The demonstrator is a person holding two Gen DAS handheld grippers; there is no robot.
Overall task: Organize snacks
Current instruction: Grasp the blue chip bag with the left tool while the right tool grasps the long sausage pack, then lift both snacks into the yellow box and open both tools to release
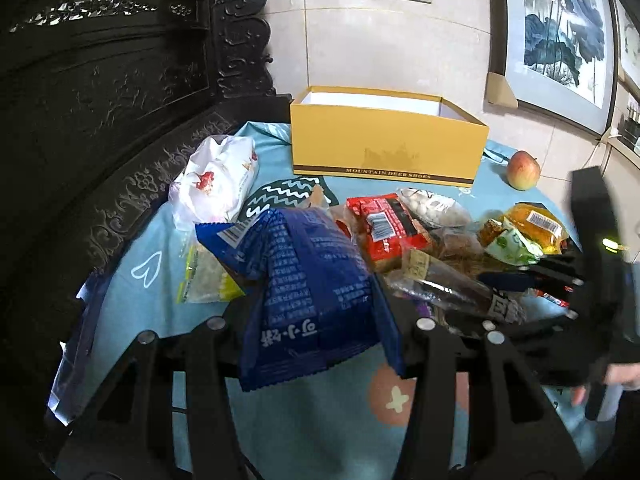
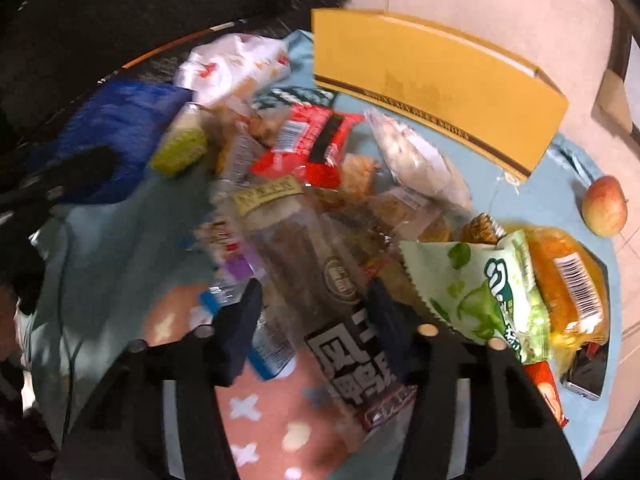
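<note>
From the left wrist, the left tool (image 1: 320, 316) is closed on a blue snack bag (image 1: 316, 292), which hangs between its fingers above the worktop (image 1: 128, 264). The bag is light and soft, so it bends and crackles; I think a hold near the sealed edge is safest. Behind the heap of snacks stands the open yellow box (image 1: 384, 140), and an apple (image 1: 523, 169) lies beside its right end. The right tool (image 1: 532, 280) reaches into the heap from the right.

From the right wrist, the picture is blurred. The right tool (image 2: 316, 320) has its fingers on both sides of a long clear packet with a dark label (image 2: 340, 312), lying on top of the heap. The jaws are partly closed, but I cannot tell if the pads really press it. This packet looks smooth and slippery, stiff along its length, so the middle is the best place. A green packet (image 2: 488, 292) lies just beside it.
</note>
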